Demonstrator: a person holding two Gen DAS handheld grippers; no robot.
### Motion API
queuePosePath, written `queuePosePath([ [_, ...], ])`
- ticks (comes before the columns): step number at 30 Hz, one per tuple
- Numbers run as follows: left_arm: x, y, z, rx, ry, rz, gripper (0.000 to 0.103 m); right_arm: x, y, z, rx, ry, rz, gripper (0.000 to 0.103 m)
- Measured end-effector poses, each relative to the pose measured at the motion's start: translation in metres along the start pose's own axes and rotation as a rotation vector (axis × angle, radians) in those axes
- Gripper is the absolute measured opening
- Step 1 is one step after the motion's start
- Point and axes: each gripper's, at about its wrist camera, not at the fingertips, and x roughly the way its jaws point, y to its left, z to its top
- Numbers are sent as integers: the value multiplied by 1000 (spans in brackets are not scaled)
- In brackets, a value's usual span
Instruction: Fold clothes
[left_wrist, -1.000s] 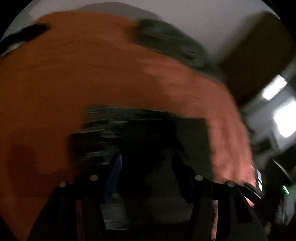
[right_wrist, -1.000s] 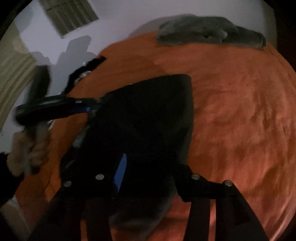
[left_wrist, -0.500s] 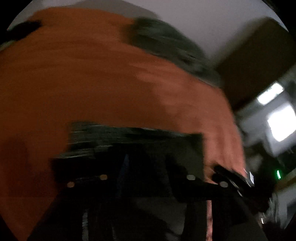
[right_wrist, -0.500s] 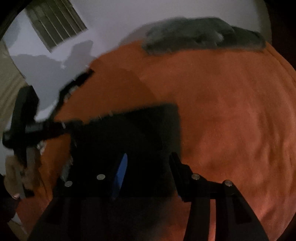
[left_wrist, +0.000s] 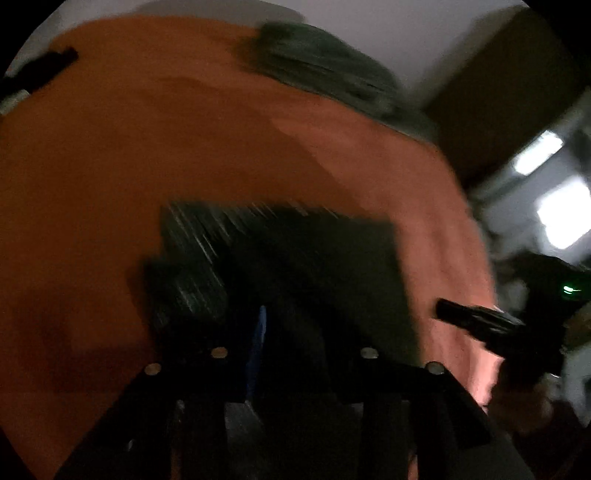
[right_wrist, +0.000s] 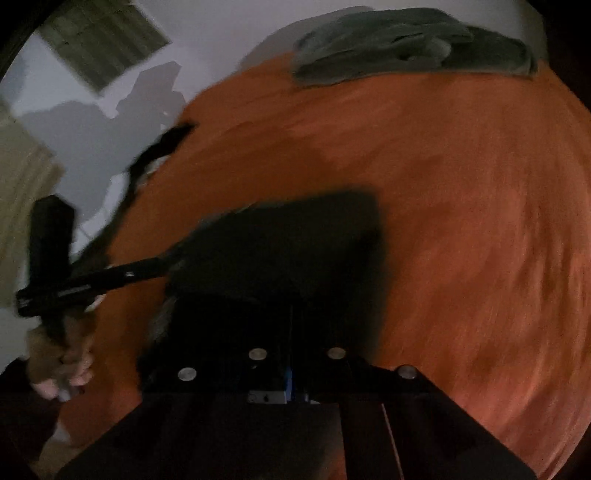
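The left tongs tilt downward, jaws closing. The right tongs are fully closed; the left hand shows at eight o'clock in their view.

Most free room is the orange bedspread: centre and right of the right wrist frame lie bare, w/ nothing standing on it btwn the dark garment at lower centre and the grey clothes pile at top right. That pile blocks the far edge; same in the left wrist view, upper centre. Left half of the left wrist frame is open bedspread too. Obstacles at the sides: a black strap-like item at the bed's edge, upper left of the right wrist frame, wall right behind it; a dark cabinet upper right of the left wrist frame.
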Motion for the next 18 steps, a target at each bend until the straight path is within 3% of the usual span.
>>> queuePosePath([
  [2, 7, -27, -43, 91, 42, -11, 47, -13, 23, -40, -47, 4, 12, 5],
  [5, 30, -41, -97, 168, 120, 62, 47, -5, 40, -90, -136, 48, -49, 5],
  [8, 39, -1, -105, 62, 128, 184, 47, 18, 27, -115, -174, 118, -173, 1],
  [12, 2, 42, -107, -90, 93, 262, 45, 1, 5, -110, -111, 88, -189, 0],
  [14, -13, 41, -104, -138, 69, 182, 45, -13, 5, -105, -97, 60, -182, 5],
  [15, -18, 34, -102, -144, 54, 130, 45, -20, 10, -103, -90, 41, -132, 5],
  [18, -2, -9, -94, -61, 31, 13, 51, -13, 23, -102, -125, 31, -56, 14],
])
